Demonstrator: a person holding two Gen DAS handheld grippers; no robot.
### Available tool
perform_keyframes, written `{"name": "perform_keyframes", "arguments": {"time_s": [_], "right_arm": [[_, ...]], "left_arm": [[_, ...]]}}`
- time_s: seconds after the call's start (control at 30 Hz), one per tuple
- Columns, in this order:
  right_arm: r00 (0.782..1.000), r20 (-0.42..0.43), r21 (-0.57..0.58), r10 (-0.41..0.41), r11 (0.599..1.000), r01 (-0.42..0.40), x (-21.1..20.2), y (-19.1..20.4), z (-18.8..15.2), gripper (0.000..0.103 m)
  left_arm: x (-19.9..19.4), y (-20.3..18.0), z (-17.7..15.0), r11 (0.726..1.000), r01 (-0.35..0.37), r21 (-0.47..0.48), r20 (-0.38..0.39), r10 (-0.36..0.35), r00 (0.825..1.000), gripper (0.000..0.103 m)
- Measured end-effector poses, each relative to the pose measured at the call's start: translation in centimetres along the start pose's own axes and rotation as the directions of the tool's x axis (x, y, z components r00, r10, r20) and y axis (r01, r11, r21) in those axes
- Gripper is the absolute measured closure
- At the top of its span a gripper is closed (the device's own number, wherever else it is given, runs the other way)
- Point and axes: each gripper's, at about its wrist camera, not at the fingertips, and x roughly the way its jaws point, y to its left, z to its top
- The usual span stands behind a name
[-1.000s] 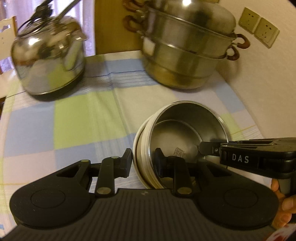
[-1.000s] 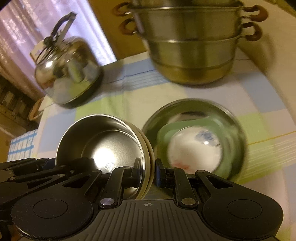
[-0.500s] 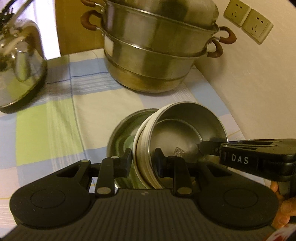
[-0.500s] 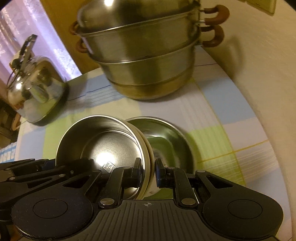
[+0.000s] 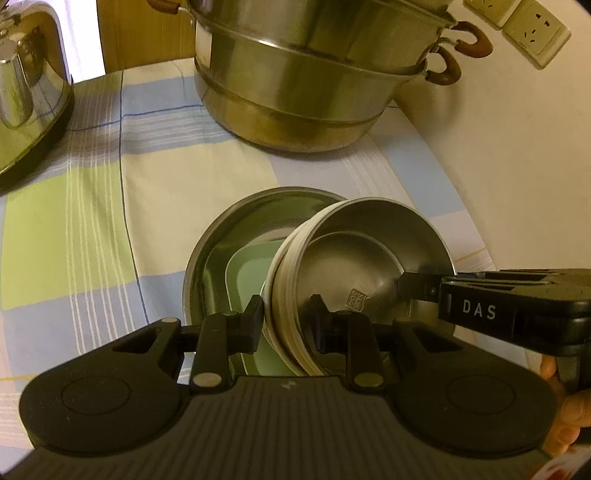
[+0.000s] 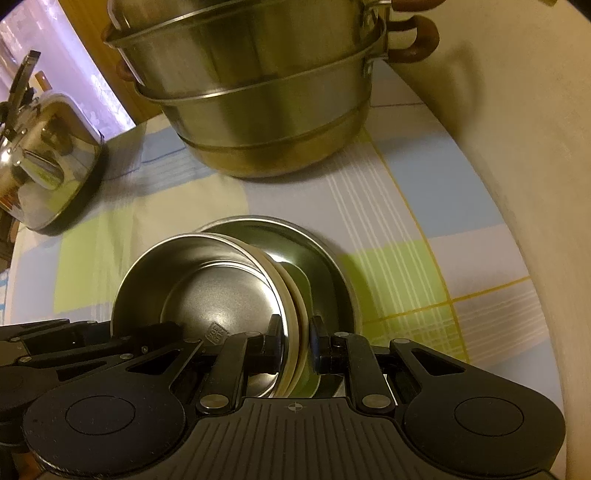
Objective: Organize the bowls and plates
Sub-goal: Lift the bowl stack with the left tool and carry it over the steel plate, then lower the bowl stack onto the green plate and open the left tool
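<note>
Left of the steamer pot (image 5: 314, 74) stood the kettle (image 5: 26, 92), open cloth (image 5: 92, 221) between. In front of the pot, the left gripper (image 5: 286, 325) and right gripper (image 6: 293, 343) each clamped opposite rims of 2 nested bowls (image 5: 362, 266) above the wide steel plate (image 5: 240, 229), near the wall (image 5: 517, 166).

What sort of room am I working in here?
Probably a home kitchen or dining corner: a tiered steel steamer pot, a shiny steel kettle and a checked tablecloth beside wall sockets.

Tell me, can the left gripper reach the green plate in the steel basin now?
Probably not: the left gripper is shut on the steel bowl, which hangs over the green plate.
</note>
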Motion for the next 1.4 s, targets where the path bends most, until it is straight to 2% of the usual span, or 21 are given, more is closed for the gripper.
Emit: {"name": "perform_keyframes", "arguments": {"time_s": [0.63, 1.03, 1.4], "right_arm": [[0.999, -0.050, 0.002, 0.014, 1.000, -0.014, 1.9, -0.3, 0.4, 0.088], [0.998, -0.056, 0.023, 0.032, 0.999, -0.031, 2.4, -0.5, 0.4, 0.088], [0.999, -0.020, 0.021, 0.045, 0.999, -0.044, 1.7, -0.7, 0.3, 0.088]], "left_arm": [[1.7, 0.2, -0.1, 1.000, -0.022, -0.017, -0.040, 0.022, 0.999, 0.080], [1.6, 0.4, 0.0, 0.999, -0.026, -0.025, -0.029, 0.025, 0.999, 0.080], [1.3, 0.1, 0.0, 0.999, -0.037, -0.004, -0.005, 0.037, 0.999, 0.080]]}}
